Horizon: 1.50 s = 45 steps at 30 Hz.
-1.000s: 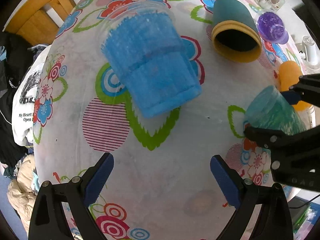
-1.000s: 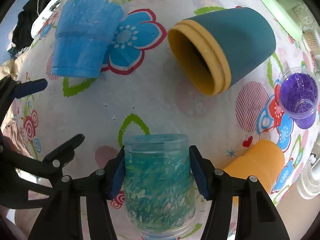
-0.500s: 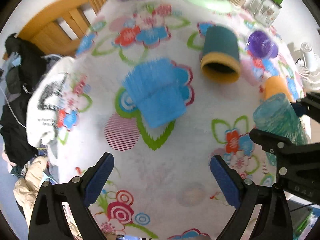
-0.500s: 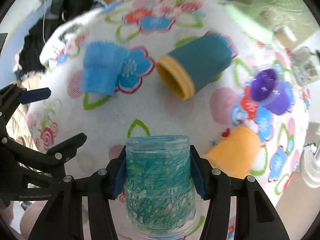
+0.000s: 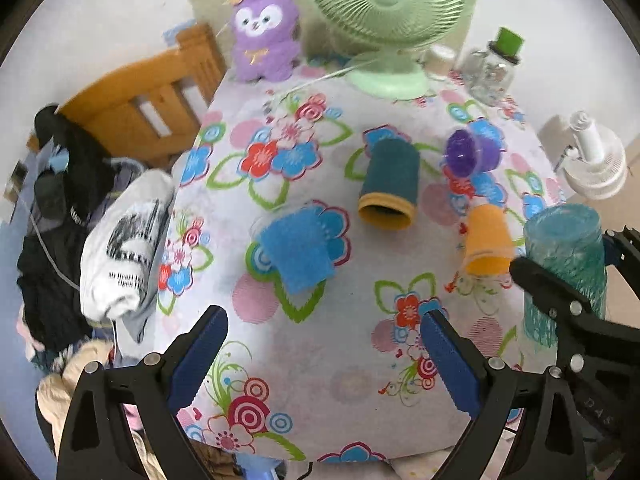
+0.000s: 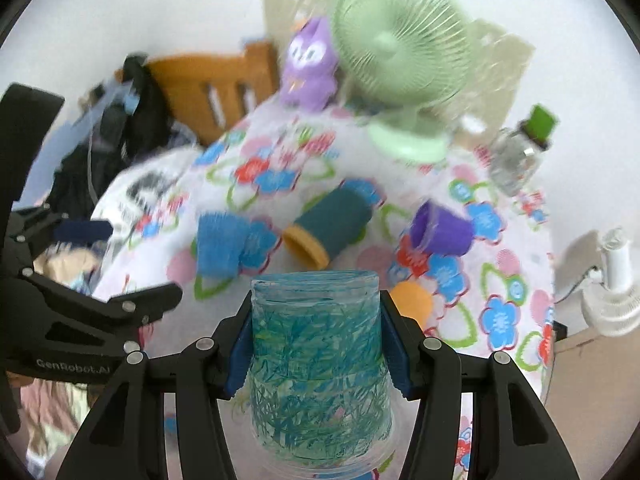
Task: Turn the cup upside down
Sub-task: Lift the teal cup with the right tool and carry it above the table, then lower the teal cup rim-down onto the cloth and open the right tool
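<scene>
My right gripper (image 6: 316, 344) is shut on a teal scribbled clear cup (image 6: 318, 364) and holds it above the table's near right edge, its closed base up and its wide rim down. The same cup (image 5: 564, 268) shows at the right of the left wrist view, between the right gripper's fingers. My left gripper (image 5: 324, 356) is open and empty above the near edge of the flowered tablecloth (image 5: 320, 380). A blue cup (image 5: 298, 254) lies on its side ahead of the left gripper.
A dark teal cup with a yellow rim (image 5: 390, 184) lies on its side. A purple cup (image 5: 472, 154) and an orange cup (image 5: 486, 240) are to its right. A green fan (image 5: 384, 20), a purple plush toy (image 5: 264, 30) and a glass jar (image 5: 494, 66) stand at the back. A wooden chair with clothes (image 5: 132, 96) is left.
Both grippers have risen and pulled back from the table, so much more of it shows. The right gripper has lifted the teal cup and tilted it base up.
</scene>
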Each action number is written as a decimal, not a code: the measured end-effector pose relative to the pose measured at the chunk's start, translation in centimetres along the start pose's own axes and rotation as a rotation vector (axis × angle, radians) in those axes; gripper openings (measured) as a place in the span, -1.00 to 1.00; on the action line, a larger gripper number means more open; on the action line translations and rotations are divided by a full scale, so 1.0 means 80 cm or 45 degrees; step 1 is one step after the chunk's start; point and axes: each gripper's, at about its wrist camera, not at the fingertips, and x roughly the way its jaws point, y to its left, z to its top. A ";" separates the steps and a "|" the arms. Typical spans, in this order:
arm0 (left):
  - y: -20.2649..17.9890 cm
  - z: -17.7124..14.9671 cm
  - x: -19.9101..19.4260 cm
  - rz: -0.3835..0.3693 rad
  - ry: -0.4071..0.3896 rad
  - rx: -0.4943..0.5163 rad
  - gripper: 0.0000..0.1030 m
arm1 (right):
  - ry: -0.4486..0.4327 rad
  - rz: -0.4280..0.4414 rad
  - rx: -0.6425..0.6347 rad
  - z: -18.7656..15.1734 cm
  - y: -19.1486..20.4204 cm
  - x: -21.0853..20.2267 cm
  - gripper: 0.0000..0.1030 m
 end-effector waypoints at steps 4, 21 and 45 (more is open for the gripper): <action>0.001 -0.003 -0.005 -0.033 -0.015 0.072 0.91 | -0.096 -0.074 0.102 -0.013 0.002 -0.012 0.14; 0.001 -0.034 0.056 -0.104 -0.107 0.050 0.90 | -0.321 -0.164 0.218 -0.088 0.007 0.034 0.14; 0.018 -0.067 0.139 -0.077 -0.067 0.085 0.90 | -0.359 -0.137 0.360 -0.126 0.012 0.124 0.19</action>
